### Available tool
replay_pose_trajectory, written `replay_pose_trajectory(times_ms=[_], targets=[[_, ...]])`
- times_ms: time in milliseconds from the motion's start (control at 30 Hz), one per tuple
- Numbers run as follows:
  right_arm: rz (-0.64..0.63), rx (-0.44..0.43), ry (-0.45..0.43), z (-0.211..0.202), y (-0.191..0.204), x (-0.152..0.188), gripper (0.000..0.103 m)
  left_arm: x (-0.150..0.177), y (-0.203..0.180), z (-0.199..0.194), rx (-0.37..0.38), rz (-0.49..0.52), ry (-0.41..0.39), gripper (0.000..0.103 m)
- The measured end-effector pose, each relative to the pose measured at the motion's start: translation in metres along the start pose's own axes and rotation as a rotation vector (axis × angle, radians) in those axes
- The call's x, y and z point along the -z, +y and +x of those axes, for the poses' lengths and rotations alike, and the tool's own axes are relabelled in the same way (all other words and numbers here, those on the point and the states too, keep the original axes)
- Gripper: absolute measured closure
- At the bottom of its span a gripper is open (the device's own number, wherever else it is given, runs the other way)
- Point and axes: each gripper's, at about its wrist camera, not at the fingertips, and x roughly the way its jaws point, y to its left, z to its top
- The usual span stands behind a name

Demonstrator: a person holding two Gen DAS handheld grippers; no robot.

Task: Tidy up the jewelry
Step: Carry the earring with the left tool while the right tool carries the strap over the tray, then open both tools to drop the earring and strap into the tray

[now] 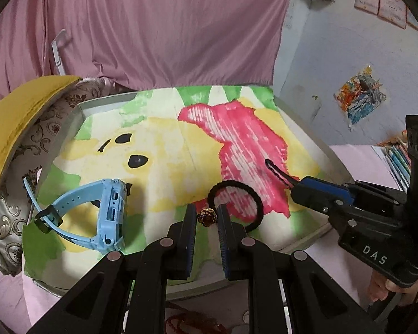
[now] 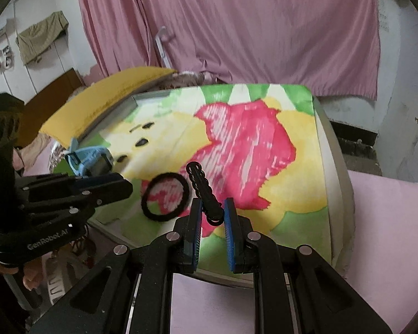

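A tray (image 1: 301, 136) lined with a painted cloth holds the jewelry. My left gripper (image 1: 206, 215) stands around a small gold ring (image 1: 207, 216), pads close on both sides, seemingly gripping it. A black hair tie (image 1: 237, 200) lies just right of it; it also shows in the right wrist view (image 2: 165, 196). A blue watch (image 1: 97, 214) lies at the left. My right gripper (image 2: 212, 213) is closed on a black twisted hair band (image 2: 202, 188), which sticks out forward over the red patch; in the left wrist view (image 1: 278, 171) it pokes from that gripper.
A yellow cushion (image 1: 19, 117) and patterned fabric lie left of the tray. Pink curtain behind. Pink table surface (image 2: 390, 236) around the tray. Books (image 1: 398, 161) at the far right. A reddish beaded string (image 1: 189, 323) lies below the tray's front edge.
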Motion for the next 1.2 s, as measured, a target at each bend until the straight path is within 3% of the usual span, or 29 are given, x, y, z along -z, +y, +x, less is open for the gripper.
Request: replay_pose_trajectory(times_ms=[367,800,900,1033,1100,1200], targets=[[-0.006,-0.004,0.041,0.005,0.000,0.002,0.089,-0.002,-0.001,0.008,0.001,0.005,0.042,0.088],[0.028,-0.023,0.007,-0.003,-0.005,0.005,0.088,-0.002,0.001,0.002,0.002,-0.019,0.025,0.088],[0.038,-0.019,-0.033,-0.013,-0.006,0.007,0.087,-0.002,0.002,-0.005,-0.001,-0.027,0.002,0.082],[0.053,-0.001,-0.110,-0.030,-0.008,0.012,0.068,0.000,0.004,-0.018,-0.005,-0.048,-0.048,0.070],[0.053,0.010,-0.156,-0.040,-0.008,0.015,0.065,0.001,0.005,-0.027,-0.011,-0.058,-0.081,0.068],[0.057,0.027,-0.228,-0.055,-0.006,0.019,0.054,0.006,0.008,-0.042,-0.019,-0.080,-0.143,0.051]])
